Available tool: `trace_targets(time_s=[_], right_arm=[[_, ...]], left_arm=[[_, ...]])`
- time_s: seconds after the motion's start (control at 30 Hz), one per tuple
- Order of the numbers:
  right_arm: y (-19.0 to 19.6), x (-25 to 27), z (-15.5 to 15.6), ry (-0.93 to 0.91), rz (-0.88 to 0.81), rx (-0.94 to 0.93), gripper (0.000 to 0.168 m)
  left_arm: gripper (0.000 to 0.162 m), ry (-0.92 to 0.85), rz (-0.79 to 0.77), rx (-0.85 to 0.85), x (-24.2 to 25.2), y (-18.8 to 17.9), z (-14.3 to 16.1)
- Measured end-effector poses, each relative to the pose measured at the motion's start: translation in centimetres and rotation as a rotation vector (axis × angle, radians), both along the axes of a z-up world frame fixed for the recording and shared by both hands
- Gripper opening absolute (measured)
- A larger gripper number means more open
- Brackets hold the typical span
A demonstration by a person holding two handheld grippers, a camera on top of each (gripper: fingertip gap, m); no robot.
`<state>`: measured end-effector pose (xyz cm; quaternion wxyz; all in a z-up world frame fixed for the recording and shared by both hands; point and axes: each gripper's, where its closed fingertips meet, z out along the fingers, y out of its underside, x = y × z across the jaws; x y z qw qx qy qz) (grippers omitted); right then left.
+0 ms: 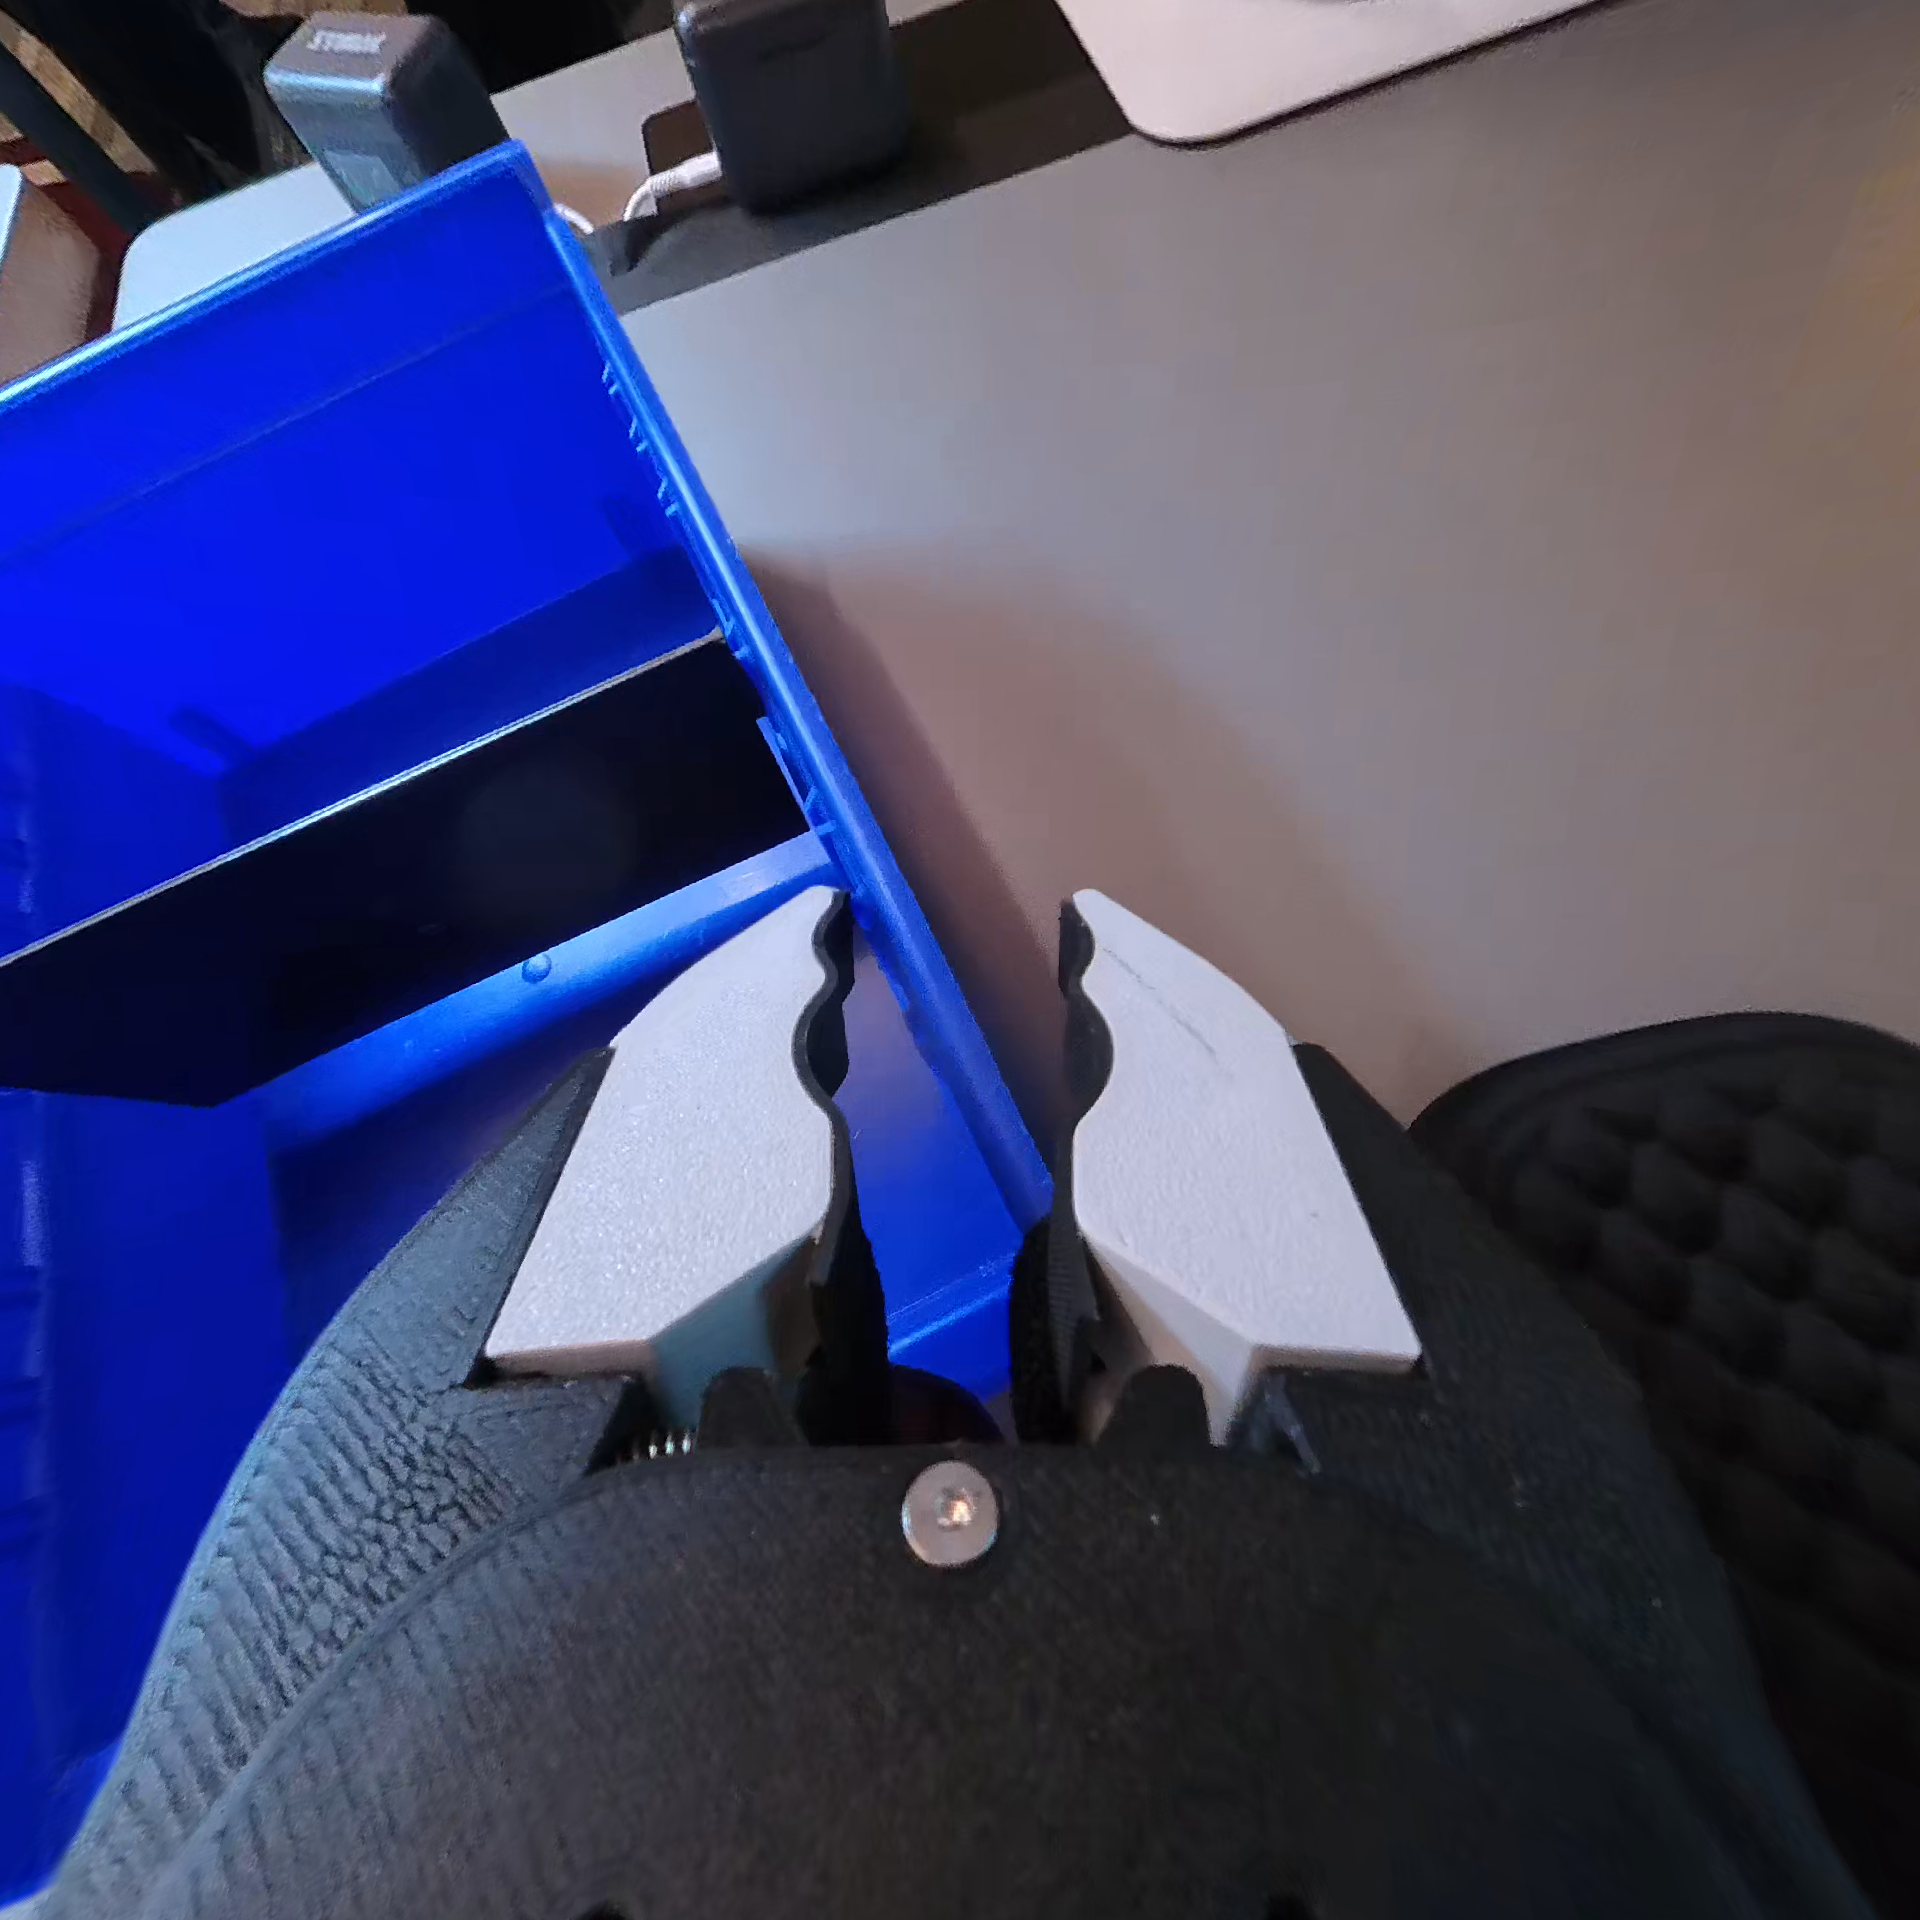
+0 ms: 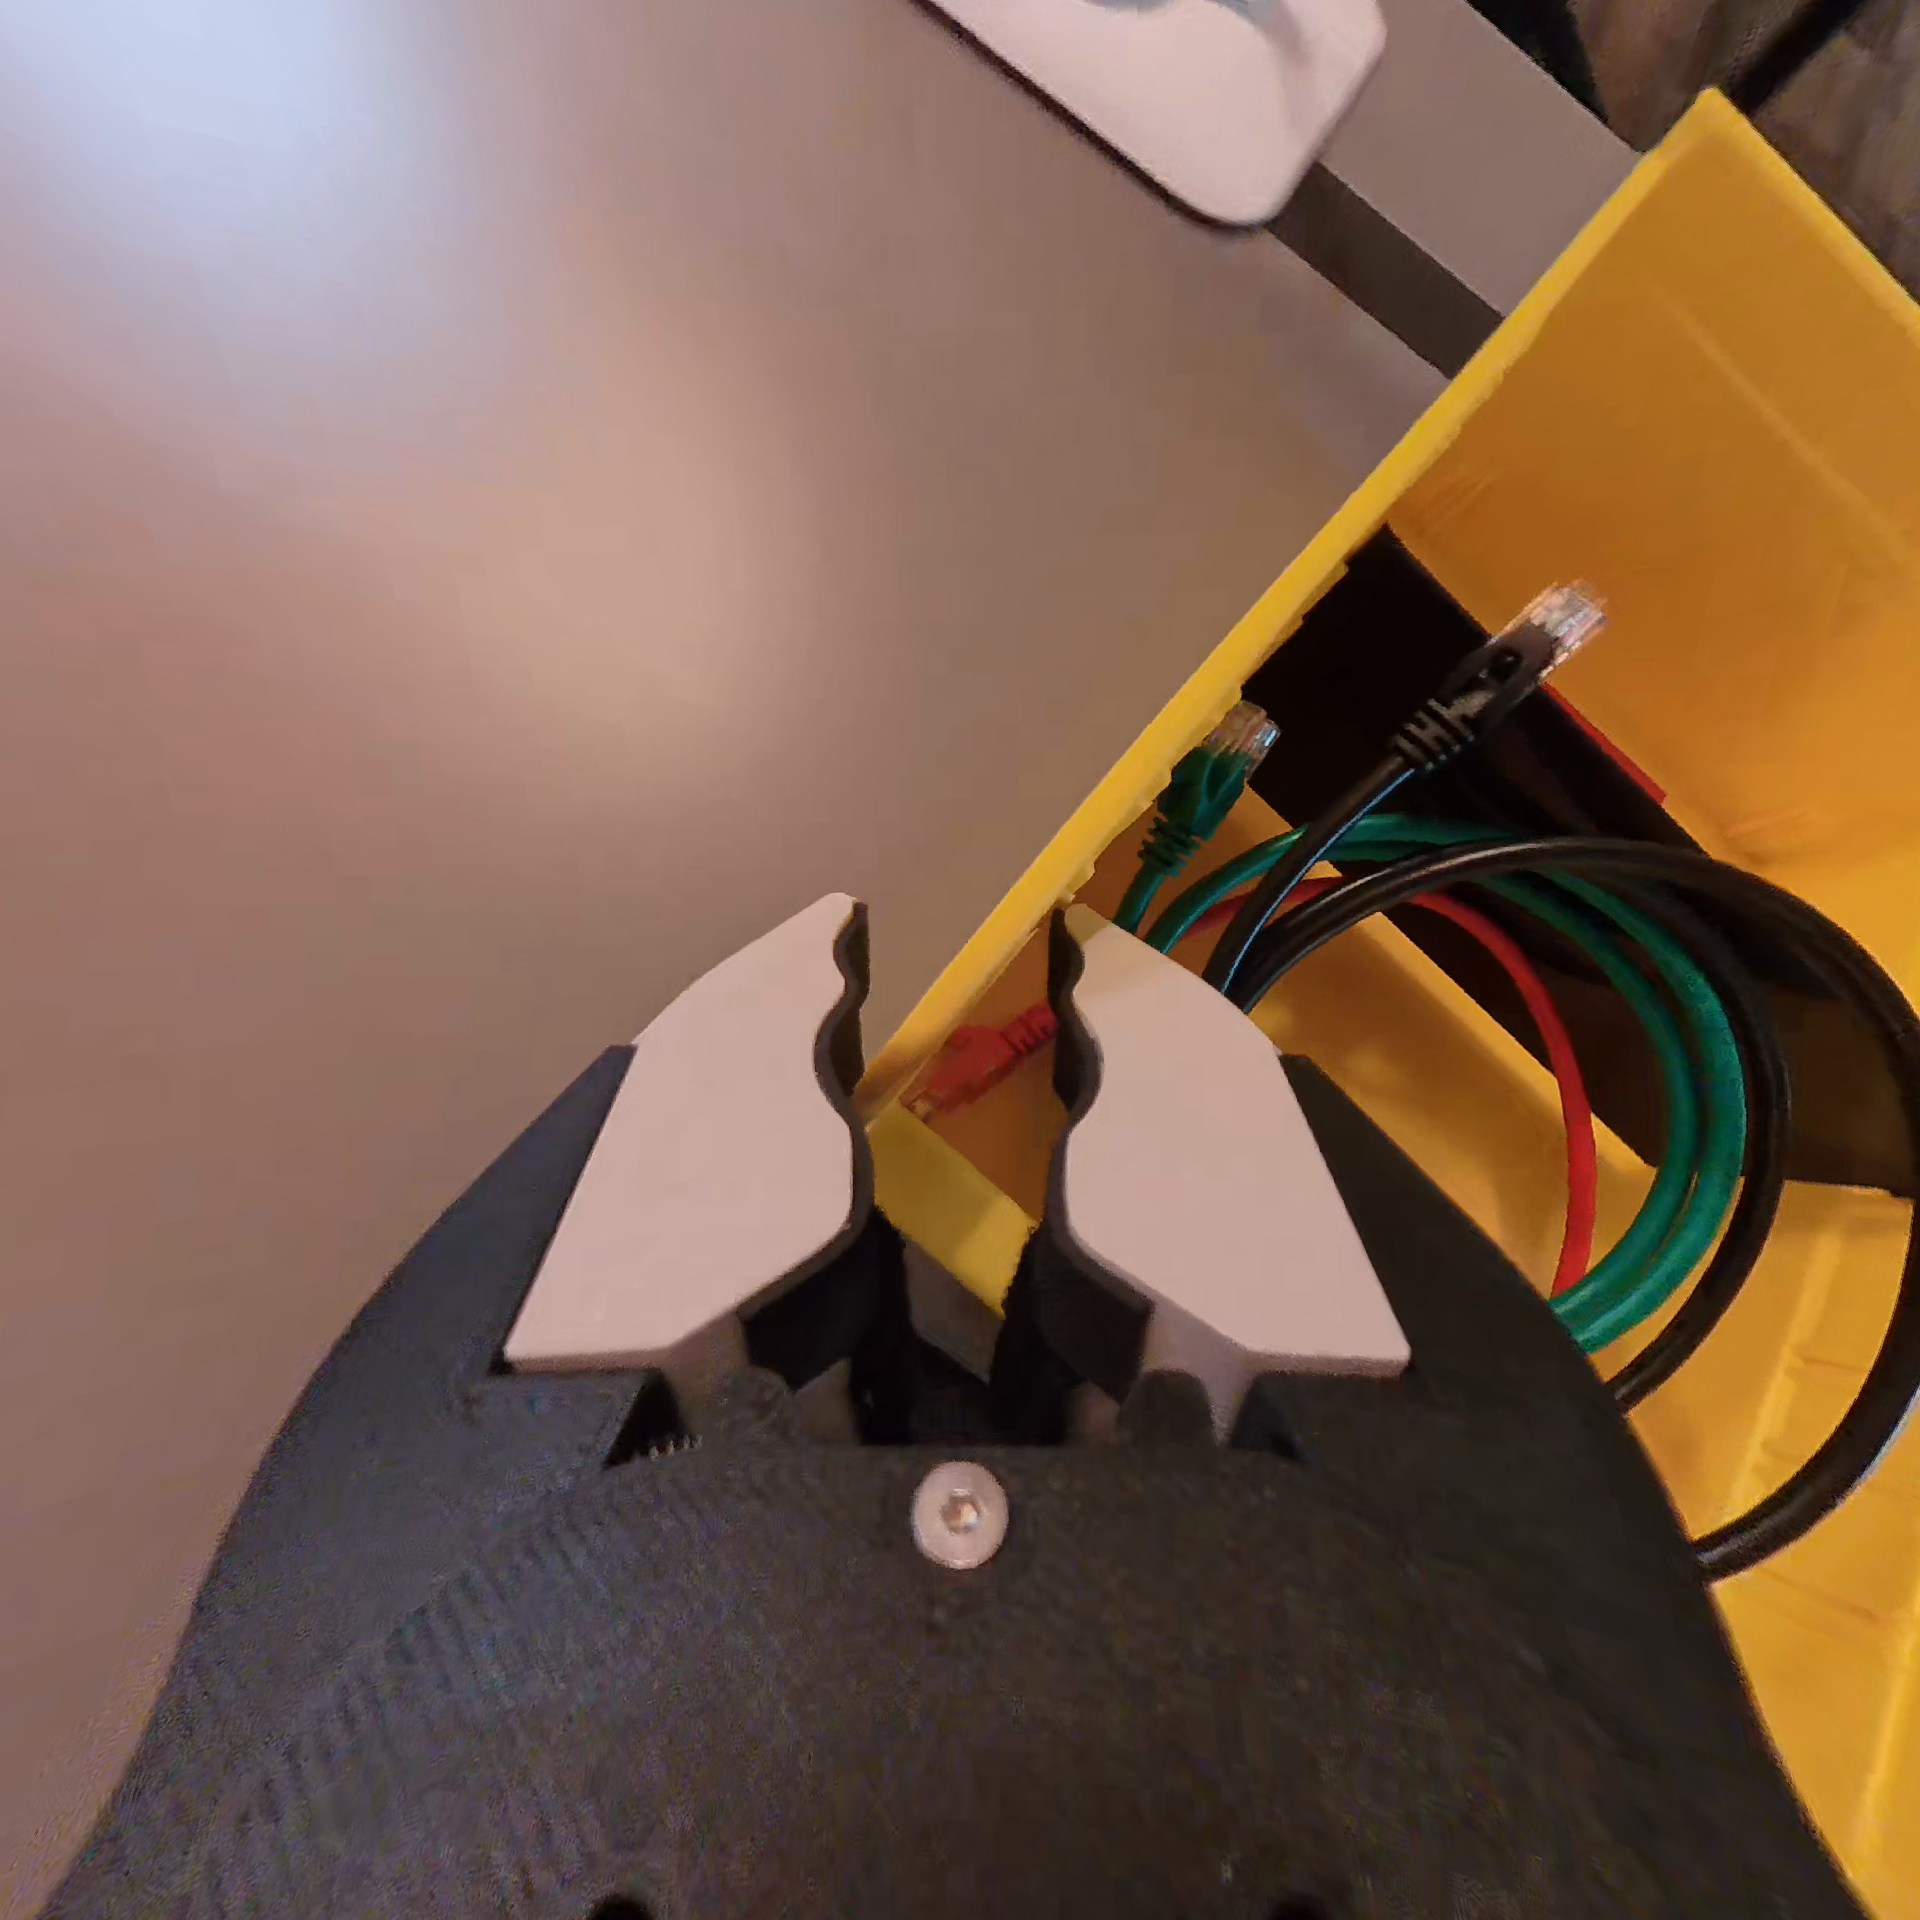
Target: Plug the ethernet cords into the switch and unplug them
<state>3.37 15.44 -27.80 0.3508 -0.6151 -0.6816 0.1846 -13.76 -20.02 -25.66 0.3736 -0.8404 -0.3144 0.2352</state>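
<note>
Straddling a wall: left gripper [image 1: 956,914] sits with its fingers parted, one inside and one outside the right wall of the blue bin [image 1: 312,499]; the rim runs between them, and whether the pads press it I cannot tell
Blue bin: on the left of the grey table [image 1: 1351,520]; a black divider [image 1: 416,883] crosses it
Right gripper: right gripper [image 2: 956,914] likewise spread, its fingers on either side of the near left corner of the yellow bin [image 2: 1714,416]; contact with the wall I cannot tell
Ethernet cords: all three lie coiled in the yellow bin, right of the gripper; green cord [image 2: 1683,1091] with its plug leaning on the left wall; black cord [image 2: 1787,987] with its clear plug raised toward the far side; red cord [image 2: 1569,1122] with its plug just between the fingertips, low in the corner
Switch: not told apart in either view
Far edge: a black charger [image 1: 790,104] and a white pad [image 1: 1299,52] on the table
Near right: a black mesh cushion [image 1: 1714,1299]
</note>
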Motion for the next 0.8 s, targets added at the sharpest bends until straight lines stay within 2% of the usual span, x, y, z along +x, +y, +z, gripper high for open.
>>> trace_targets(time_s=[0.23, 0.57, 0.7, 0.8], right_arm=[[-8.3, -4.5, 0.0, -0.002, 0.204, 0.006, 0.035], [-18.5, -8.8, 0.2, -0.001, 0.413, 0.023, 0.031], [-21.8, -10.0, 0.2, -0.010, 0.476, 0.042, 0.032], [-23.9, -10.8, 0.2, -0.015, 0.516, 0.059, 0.032]], left_arm=[[0.040, 0.006, -0.006, 0.090, 0.0, 0.4, 0.2], [0.046, 0.009, -0.078, 0.156, 1.6, 0.3, 0.8], [0.050, 0.044, -0.092, 0.235, 2.1, -1.7, 3.1], [0.051, 0.097, -0.045, 0.285, 1.8, -4.7, 5.1]])
